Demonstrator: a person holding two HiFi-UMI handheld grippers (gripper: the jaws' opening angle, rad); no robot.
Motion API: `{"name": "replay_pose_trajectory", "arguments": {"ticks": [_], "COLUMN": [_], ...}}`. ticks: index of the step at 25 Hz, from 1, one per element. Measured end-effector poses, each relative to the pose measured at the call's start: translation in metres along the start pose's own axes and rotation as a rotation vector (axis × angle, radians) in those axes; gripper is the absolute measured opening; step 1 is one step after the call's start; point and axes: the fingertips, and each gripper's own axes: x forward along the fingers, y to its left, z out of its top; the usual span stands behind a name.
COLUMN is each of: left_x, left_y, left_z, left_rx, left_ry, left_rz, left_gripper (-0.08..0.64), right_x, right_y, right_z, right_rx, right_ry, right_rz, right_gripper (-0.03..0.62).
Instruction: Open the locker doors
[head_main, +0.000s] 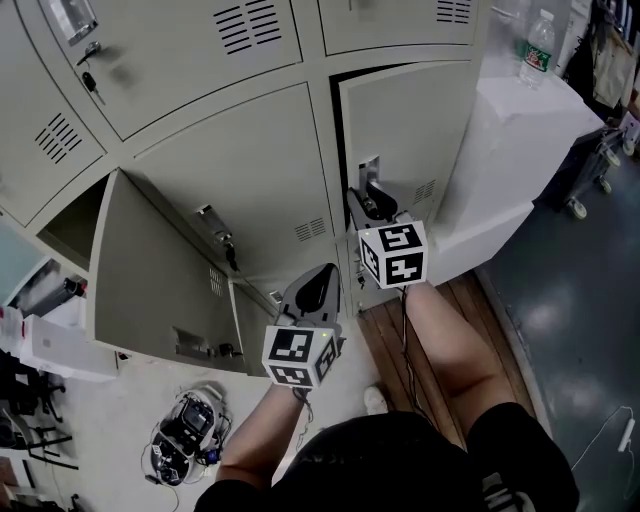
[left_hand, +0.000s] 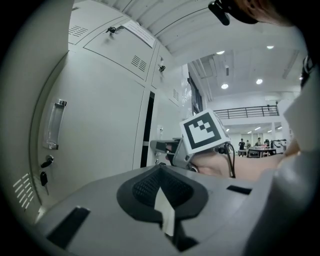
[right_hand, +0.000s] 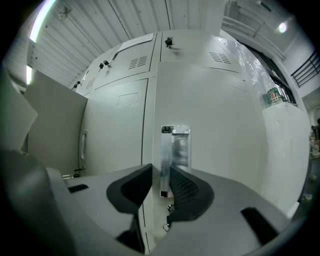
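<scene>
The grey lockers (head_main: 240, 170) fill the head view. On the lower right door (head_main: 410, 120) my right gripper (head_main: 362, 203) is shut on the metal handle (head_main: 369, 172). That door stands slightly ajar, with a dark gap along its left and top edges. In the right gripper view the handle's plate (right_hand: 175, 150) sits between the two black pads of the gripper (right_hand: 161, 175). My left gripper (head_main: 322, 278) hangs lower and to the left, shut and empty, with its pads meeting at the tip (left_hand: 161, 169). The lower left door (head_main: 150, 270) is swung wide open.
The middle door has its own handle (head_main: 215, 225). Keys hang in an upper locker's lock (head_main: 88, 75). A water bottle (head_main: 537, 45) stands on a white cabinet (head_main: 520, 130) to the right. A tangle of cables and gear (head_main: 190, 425) lies on the floor.
</scene>
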Motion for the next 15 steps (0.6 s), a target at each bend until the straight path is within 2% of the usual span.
{"name": "replay_pose_trajectory", "arguments": {"ticks": [15], "left_x": [-0.011], "left_y": [-0.049], "left_z": [0.001], "left_rx": [0.006], "left_ry": [-0.011], "left_rz": [-0.073], "left_gripper": [-0.002], "right_x": [-0.064], "right_y": [-0.009], "right_z": [-0.007], "right_rx": [-0.008], "right_ry": [-0.006], "right_rz": [0.112], "right_gripper": [0.112]}}
